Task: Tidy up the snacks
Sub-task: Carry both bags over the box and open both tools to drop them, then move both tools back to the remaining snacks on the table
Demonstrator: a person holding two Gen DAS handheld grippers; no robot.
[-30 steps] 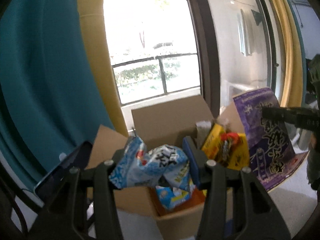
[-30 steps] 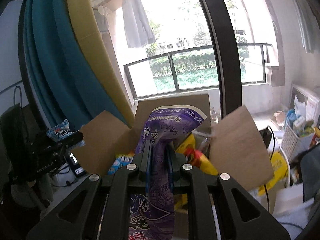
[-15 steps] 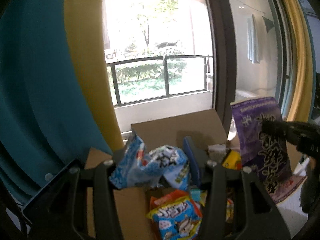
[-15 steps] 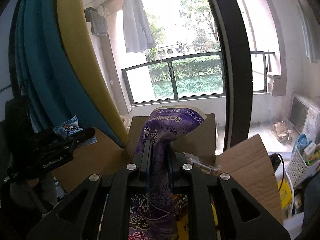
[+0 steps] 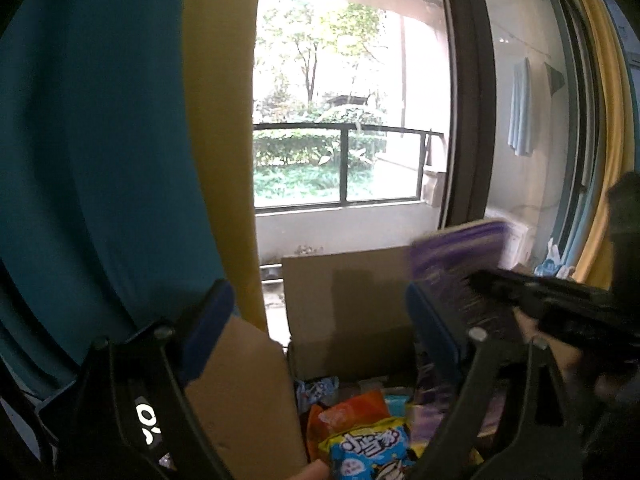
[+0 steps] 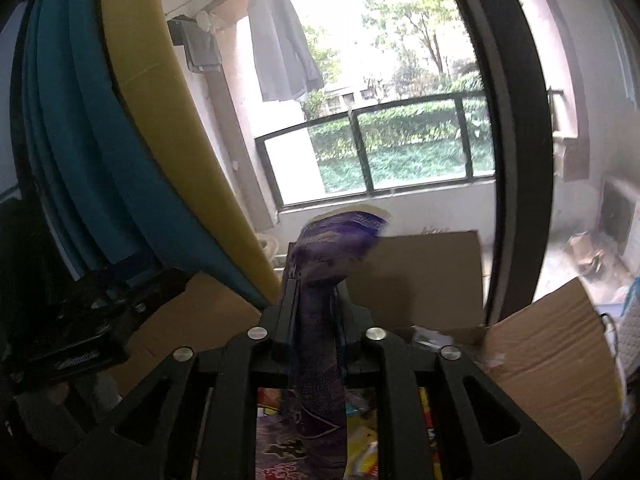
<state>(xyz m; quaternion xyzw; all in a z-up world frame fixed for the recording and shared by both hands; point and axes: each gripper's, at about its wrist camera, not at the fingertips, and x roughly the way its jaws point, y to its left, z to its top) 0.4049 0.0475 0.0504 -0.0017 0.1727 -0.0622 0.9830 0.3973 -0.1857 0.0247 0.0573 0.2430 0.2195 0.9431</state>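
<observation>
So my left tool [image 5: 316, 312] is spread wide with nothing between its blue pads [image 5: 206, 326], hovering right over the open cardboard box [image 5: 348, 300]. Down inside the box, below that tool, I can see an orange snack bag [image 5: 352, 412] with a blue-and-yellow snack pack [image 5: 372, 450] lying partly on top of it, plus a small blue wrapper [image 5: 316, 388] nearer the back wall of the box. My right tool [image 6: 316, 300] is clamped tight on a purple snack bag [image 6: 320, 380], which sticks up past the fingertips and hangs down into the box under it. From the left camera the purple bag shows blurred at the right side of the box. Behind the box there's a window with a dark railing [image 6: 400, 106], and teal and yellow curtains [image 5: 100, 140] to the box's left.
</observation>
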